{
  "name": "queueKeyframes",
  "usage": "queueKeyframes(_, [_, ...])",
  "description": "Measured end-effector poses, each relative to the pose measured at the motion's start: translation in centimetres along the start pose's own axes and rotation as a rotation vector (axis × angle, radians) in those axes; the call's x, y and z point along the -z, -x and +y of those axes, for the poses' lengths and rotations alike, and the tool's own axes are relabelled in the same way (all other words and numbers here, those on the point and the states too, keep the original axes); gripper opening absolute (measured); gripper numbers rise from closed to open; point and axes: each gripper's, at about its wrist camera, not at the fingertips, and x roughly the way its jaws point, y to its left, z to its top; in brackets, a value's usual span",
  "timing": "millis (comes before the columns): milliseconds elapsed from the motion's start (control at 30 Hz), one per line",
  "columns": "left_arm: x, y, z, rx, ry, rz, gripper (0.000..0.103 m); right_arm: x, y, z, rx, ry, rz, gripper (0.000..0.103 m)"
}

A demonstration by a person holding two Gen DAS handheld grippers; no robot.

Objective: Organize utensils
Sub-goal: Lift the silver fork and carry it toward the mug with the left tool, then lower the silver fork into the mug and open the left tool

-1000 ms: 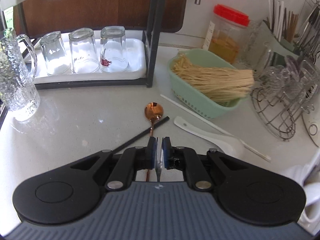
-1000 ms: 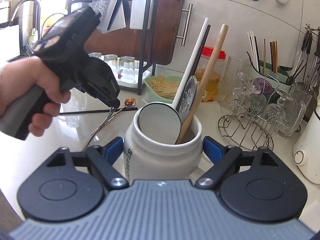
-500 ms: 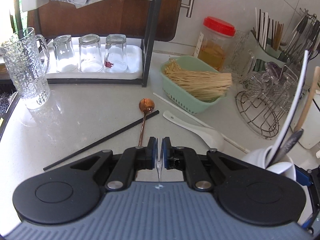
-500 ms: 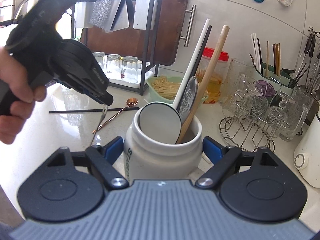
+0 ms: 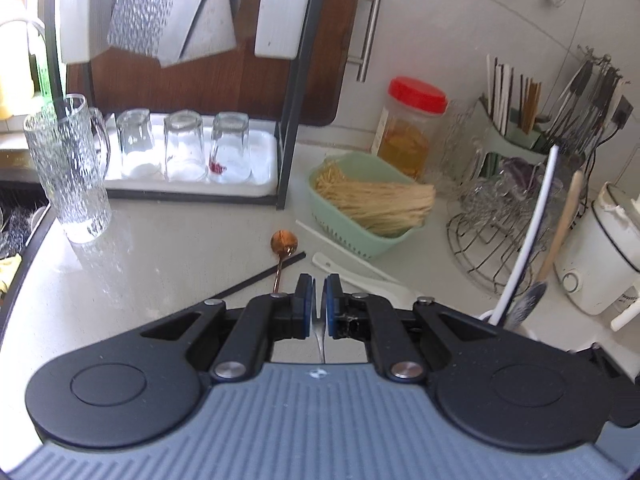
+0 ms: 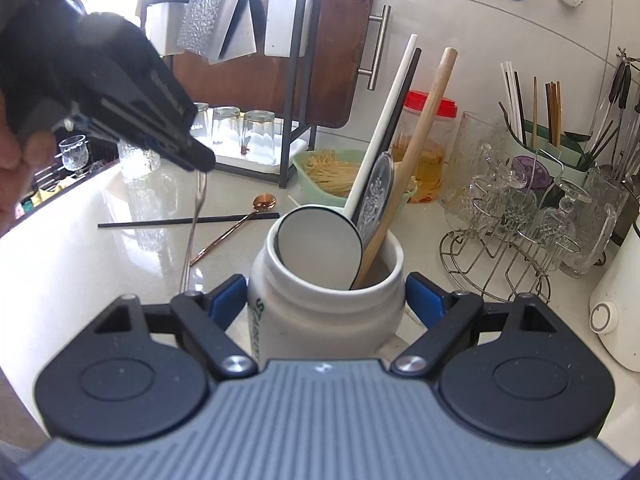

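My left gripper [image 5: 318, 294] is shut on a thin silver utensil [image 6: 195, 232], which hangs down from its tip [image 6: 200, 164] above the counter, left of the jar. My right gripper [image 6: 326, 296] is shut on a white ceramic jar [image 6: 320, 312] that holds a white ladle, an embossed metal utensil, a wooden stick and chopsticks. On the counter lie a copper spoon [image 5: 283, 246], a black chopstick [image 5: 260, 276], a white spoon [image 5: 360, 276] and a white chopstick [image 5: 320, 234]. The jar's rim shows in the left wrist view [image 5: 490, 316].
A green basket of noodles [image 5: 372, 208], a red-lidded jar [image 5: 414, 126], a wire rack of glasses [image 5: 496, 236] and a white cooker [image 5: 600, 256] stand to the right. A tray of upturned glasses [image 5: 184, 152] and a glass mug [image 5: 68, 168] stand at the back left.
My left gripper has risen and pulled back with the silver utensil, lifting it off the counter toward the jar. The right gripper and jar have barely moved.
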Motion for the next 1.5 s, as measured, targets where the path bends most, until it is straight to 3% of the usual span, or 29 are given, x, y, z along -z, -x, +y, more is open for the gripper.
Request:
queueKeyframes(433, [-3.7, 5.0, -2.4, 0.088, -0.023, -0.126, 0.009, 0.1, 0.1, 0.0, 0.002, -0.003, -0.006, 0.088])
queueKeyframes(767, [-5.7, 7.7, -5.3, 0.198, -0.066, -0.183, 0.009, 0.1, 0.1, 0.0, 0.002, -0.007, -0.007, 0.088])
queueKeyframes(1167, [-4.3, 7.3, -9.1, 0.274, -0.153, -0.171, 0.009, 0.1, 0.2, -0.1, -0.001, -0.013, -0.012, 0.088])
queueKeyframes(1500, [-1.2, 5.1, -10.4, 0.289, -0.211, -0.074, 0.009, 0.3, 0.2, -0.2, -0.005, -0.016, -0.019, 0.088])
